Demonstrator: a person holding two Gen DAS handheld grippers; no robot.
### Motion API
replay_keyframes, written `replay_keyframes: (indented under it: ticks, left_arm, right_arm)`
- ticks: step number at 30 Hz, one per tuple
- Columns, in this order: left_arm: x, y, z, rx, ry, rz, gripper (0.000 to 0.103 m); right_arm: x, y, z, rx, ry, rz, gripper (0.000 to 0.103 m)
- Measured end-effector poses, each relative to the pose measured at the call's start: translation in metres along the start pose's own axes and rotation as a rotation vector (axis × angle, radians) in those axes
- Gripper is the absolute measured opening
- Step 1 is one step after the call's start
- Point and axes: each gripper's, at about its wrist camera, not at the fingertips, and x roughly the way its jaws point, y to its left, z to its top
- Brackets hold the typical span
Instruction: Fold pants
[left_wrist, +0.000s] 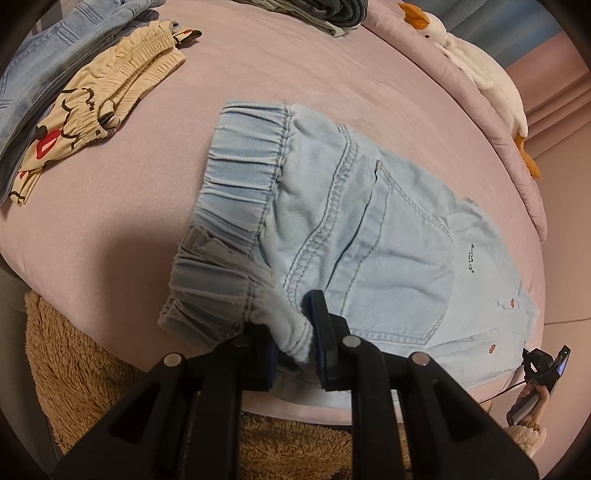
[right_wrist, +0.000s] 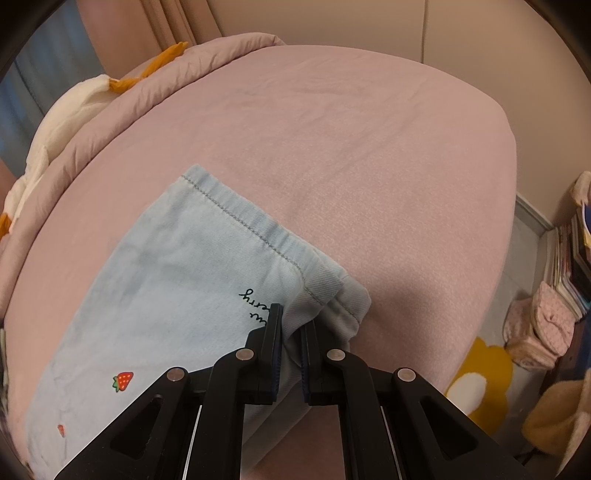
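Pale-blue denim pants (left_wrist: 369, 229) folded flat, strawberry prints, elastic waistband.

The right claw (right_wrist: 291, 325) pinches the pale denim pants (right_wrist: 177, 291) near their hem at 6 o'clock on the pink bed (right_wrist: 369, 147).

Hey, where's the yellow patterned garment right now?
In the left wrist view, the yellow garment lies at the upper left on the pink bed, beside a denim pile, apart from the pants.
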Motion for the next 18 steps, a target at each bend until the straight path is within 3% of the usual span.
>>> replay_keyframes:
  ticks: [18]
  left_arm:
    - [0.0, -0.0023, -0.0007, 0.012, -0.007, 0.008, 0.018]
  right_arm:
    - [-0.0011, -0.0017, -0.0004, 0.004, -0.004, -0.002, 0.005]
